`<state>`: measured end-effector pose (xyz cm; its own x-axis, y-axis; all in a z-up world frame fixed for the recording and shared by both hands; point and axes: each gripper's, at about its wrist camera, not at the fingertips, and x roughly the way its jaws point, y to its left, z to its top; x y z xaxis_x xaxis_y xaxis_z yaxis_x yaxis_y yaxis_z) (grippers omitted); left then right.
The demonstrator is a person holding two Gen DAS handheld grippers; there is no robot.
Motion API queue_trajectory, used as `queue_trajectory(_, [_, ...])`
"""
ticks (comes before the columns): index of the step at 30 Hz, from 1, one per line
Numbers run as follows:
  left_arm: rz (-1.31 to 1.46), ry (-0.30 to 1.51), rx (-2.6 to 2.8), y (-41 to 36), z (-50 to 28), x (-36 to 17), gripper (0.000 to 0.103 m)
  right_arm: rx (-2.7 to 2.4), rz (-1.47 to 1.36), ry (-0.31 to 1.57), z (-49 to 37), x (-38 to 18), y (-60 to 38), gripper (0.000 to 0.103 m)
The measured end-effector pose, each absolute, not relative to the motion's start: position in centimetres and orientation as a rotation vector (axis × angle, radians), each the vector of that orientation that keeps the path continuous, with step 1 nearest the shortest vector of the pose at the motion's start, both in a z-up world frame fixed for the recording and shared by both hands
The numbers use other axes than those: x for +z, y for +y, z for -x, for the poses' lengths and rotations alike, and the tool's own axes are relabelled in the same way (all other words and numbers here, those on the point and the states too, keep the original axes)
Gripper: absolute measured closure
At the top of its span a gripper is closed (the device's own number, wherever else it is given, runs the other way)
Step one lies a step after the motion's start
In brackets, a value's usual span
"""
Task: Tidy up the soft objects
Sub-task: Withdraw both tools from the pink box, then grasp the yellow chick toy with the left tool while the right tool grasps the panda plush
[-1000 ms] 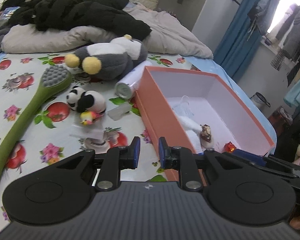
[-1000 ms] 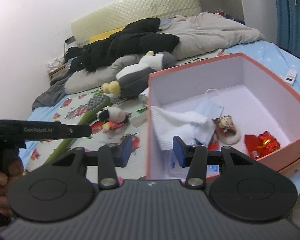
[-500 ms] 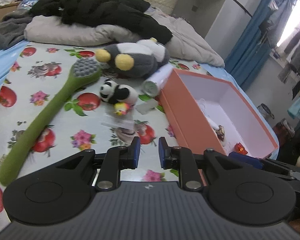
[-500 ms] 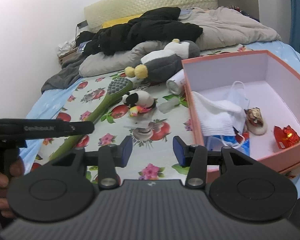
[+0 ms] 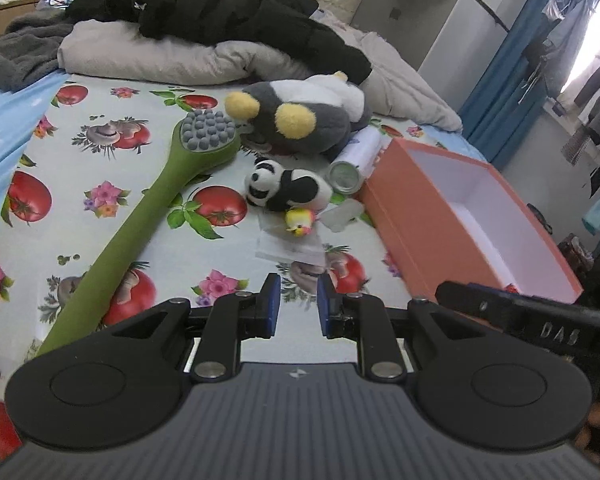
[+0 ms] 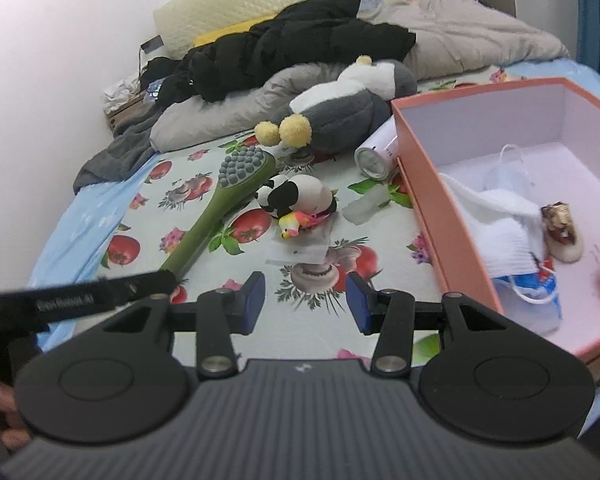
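A small panda plush [image 5: 286,186] [image 6: 296,196] lies on the fruit-print sheet with a tiny yellow-pink bird toy [image 5: 299,221] [image 6: 294,225] against it. A big grey-white penguin plush [image 5: 304,116] [image 6: 348,106] lies behind them. An orange box [image 5: 420,208] [image 6: 432,200] at the right holds a white cloth [image 6: 496,228], a face mask [image 6: 512,176] and small items. My left gripper [image 5: 293,306] is slightly open and empty, above the sheet short of the panda. My right gripper [image 6: 305,300] is open and empty, left of the box.
A long green massage brush [image 5: 160,196] [image 6: 220,208] lies left of the panda. A white can [image 5: 356,160] [image 6: 380,152] and a clear plastic bag [image 5: 292,244] lie by the box. Black jacket [image 5: 220,12] and beige quilt [image 6: 460,36] are piled behind.
Both grippers have swung left, away from the box and toward the panda and brush. The right gripper has opened wider. Nothing on the bed has moved.
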<state>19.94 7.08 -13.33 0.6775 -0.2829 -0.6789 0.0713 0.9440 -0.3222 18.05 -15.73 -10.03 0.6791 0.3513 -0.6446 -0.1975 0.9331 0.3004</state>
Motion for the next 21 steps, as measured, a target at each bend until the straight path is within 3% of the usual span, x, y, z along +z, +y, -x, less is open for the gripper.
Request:
queue_trajectory(7, [0.348,0.801,-0.233,7.6,-23.6,-16.3,0.078,0.303,-0.289,0.804,-23.2,-11.4,-15.2,0.056])
queue_trajectory(10, [0.334,0.785,-0.245,6.5,-25.5,-17.3,0.059,0.302,-0.304,0.808,-25.7,-11.4,-15.1,0.055])
queue_trajectory(16, [0.34,0.773,-0.255,4.9,-29.0,-19.3,0.059,0.406,-0.299,0.82,-30.8,-11.2,-14.4,0.055])
queue_trajectory(19, [0.339,0.775,-0.244,4.5,-30.3,-20.3,0.059,0.434,-0.281,0.851,-33.4,-11.7,-13.9,0.043])
queue_trajectory(21, [0.334,0.774,-0.236,4.3,-31.0,-20.7,0.059,0.437,-0.252,0.872,-35.0,-12.2,-13.5,0.042])
